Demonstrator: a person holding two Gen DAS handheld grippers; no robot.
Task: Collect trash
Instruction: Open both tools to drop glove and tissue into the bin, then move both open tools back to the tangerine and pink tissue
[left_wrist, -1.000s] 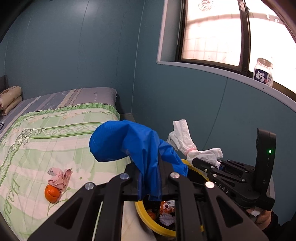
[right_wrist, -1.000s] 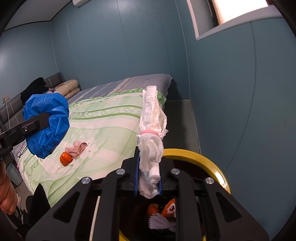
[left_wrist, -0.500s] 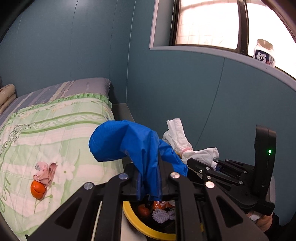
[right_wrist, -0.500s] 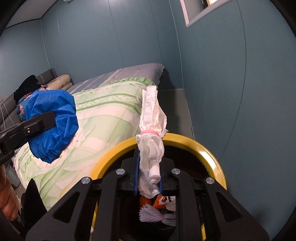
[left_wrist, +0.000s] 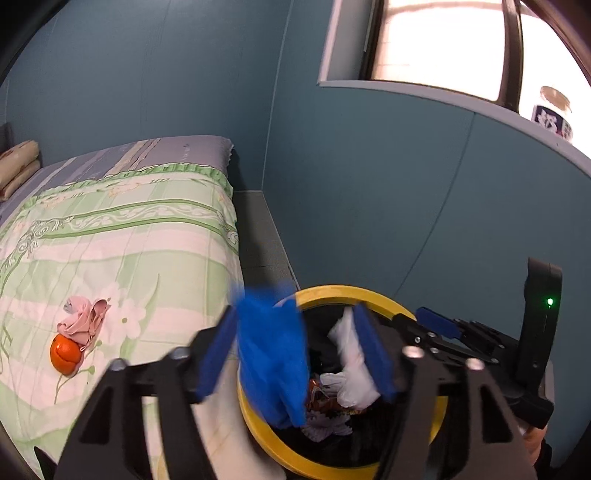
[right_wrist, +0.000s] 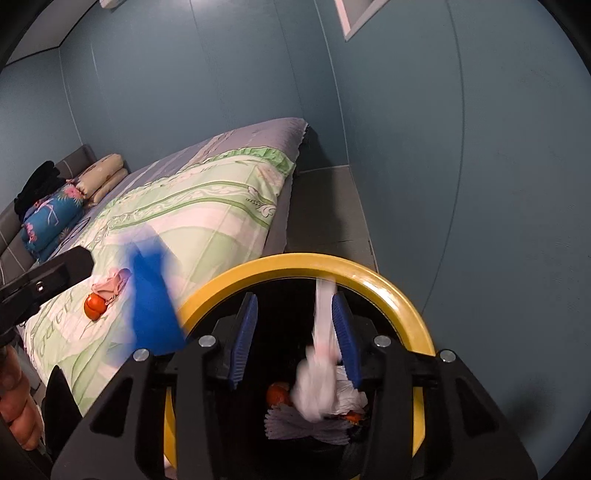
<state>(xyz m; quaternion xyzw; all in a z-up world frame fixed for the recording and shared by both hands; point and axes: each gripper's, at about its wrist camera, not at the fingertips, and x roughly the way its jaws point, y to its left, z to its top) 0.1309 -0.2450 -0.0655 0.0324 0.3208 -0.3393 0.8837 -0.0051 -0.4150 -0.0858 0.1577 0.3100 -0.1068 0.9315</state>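
jar (left_wrist: 553, 114) on the window sill: dark label with white characters, too blurred to read | bed quilt (right_wrist: 207, 206): faint lettering near its left edge, not legible | no other text was seen

The yellow-rimmed bin (right_wrist: 373, 271) sits tight in the corner, blue wall (right_wrist: 480, 184) close behind and to the right, bed (right_wrist: 207, 221) edge pressing on its left. Its mouth is wide, but both grippers crowd it: the left gripper (left_wrist: 295, 350), jaws opening, has a blurred blue bag (left_wrist: 271, 358) loose between them, and the right gripper (right_wrist: 295, 336), jaws opening too, has white tissue (right_wrist: 321, 354) against its right pad. Trash already piles in the bottom. The bed top lies open apart from an orange (left_wrist: 65, 353) and pink wad (left_wrist: 83, 321).
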